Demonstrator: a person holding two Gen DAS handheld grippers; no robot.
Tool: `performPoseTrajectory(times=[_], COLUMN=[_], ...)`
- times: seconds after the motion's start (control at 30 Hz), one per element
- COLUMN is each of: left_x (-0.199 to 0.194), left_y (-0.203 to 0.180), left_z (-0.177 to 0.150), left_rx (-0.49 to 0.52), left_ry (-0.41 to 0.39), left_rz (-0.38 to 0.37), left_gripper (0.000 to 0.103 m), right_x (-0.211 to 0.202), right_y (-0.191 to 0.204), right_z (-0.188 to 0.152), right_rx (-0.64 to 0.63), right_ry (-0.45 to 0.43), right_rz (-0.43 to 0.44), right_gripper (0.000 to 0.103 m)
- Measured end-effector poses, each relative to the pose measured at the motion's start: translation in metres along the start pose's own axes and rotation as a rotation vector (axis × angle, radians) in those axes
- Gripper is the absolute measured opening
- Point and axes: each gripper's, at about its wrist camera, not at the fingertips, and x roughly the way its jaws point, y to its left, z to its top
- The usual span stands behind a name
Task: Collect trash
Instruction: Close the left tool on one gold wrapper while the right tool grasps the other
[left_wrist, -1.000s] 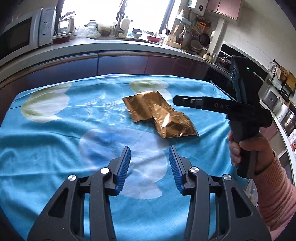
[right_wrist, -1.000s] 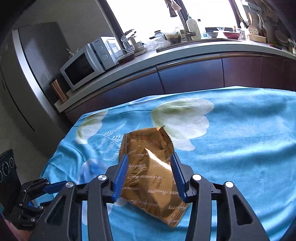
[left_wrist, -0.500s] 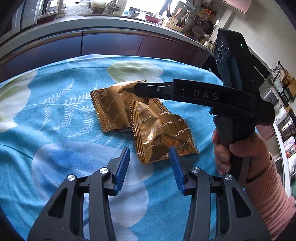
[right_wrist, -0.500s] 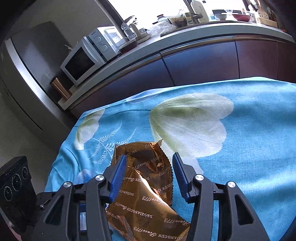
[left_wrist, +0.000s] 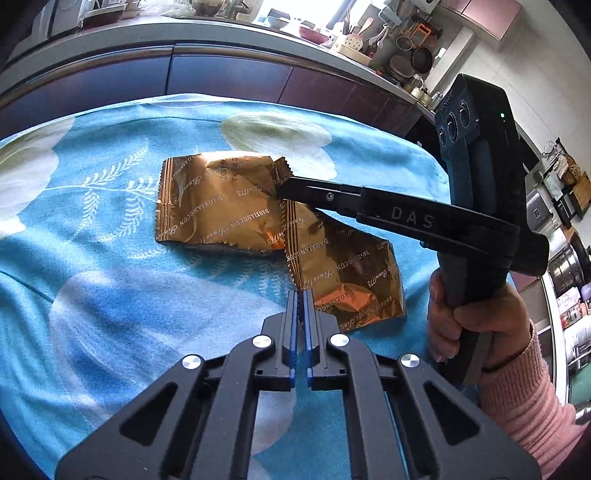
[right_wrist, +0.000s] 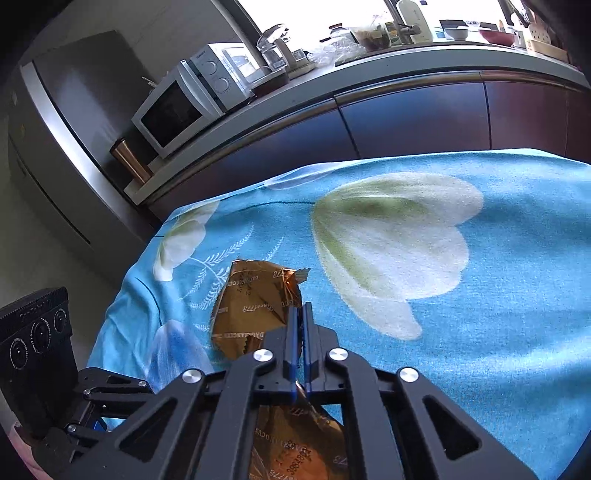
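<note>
Two gold foil snack wrappers lie overlapping on a blue flowered cloth (left_wrist: 110, 295). My left gripper (left_wrist: 300, 295) is closing its jaws, and the blue pads pinch the serrated near edge of the nearer wrapper (left_wrist: 347, 273). My right gripper (left_wrist: 282, 186) reaches in from the right, held by a hand (left_wrist: 480, 317) in a pink sleeve. It is closing on the top right corner of the farther wrapper (left_wrist: 218, 206). In the right wrist view that gripper (right_wrist: 300, 308) has its pads pressed together on the farther wrapper's (right_wrist: 255, 302) edge. The nearer wrapper (right_wrist: 295, 443) shows under its frame.
Dark kitchen cabinets under a cluttered counter (left_wrist: 221, 37) run behind the table. A microwave (right_wrist: 177, 107) and a grey fridge (right_wrist: 74, 147) stand at the left. The left tool's camera housing (right_wrist: 37, 339) sits at the cloth's left edge. The cloth stretches bare to the right.
Both grippers moved forward and down to the wrappers, then went from open to shut. The left now pinches the nearer wrapper's edge. The right pinches the farther wrapper's corner.
</note>
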Motion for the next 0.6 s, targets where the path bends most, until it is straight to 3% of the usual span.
performPoseTrajectory(times=[0.23, 0.6], left_x=[-0.024, -0.094], left_y=[0.002, 0.033], left_z=[-0.005, -0.032], left_rx=[0.008, -0.023], left_ry=[-0.054, -0.157], left_rz=[-0.013, 0.037], left_gripper=[0.001, 0.001], right_x=[-0.015, -0.033], right_y=[0.009, 0.042], right_z=[-0.001, -0.005], right_rx=[0.014, 0.014], right_ry=[-0.061, -0.151], right_rz=[0.034, 0.082], right_gripper=[0.001, 0.001])
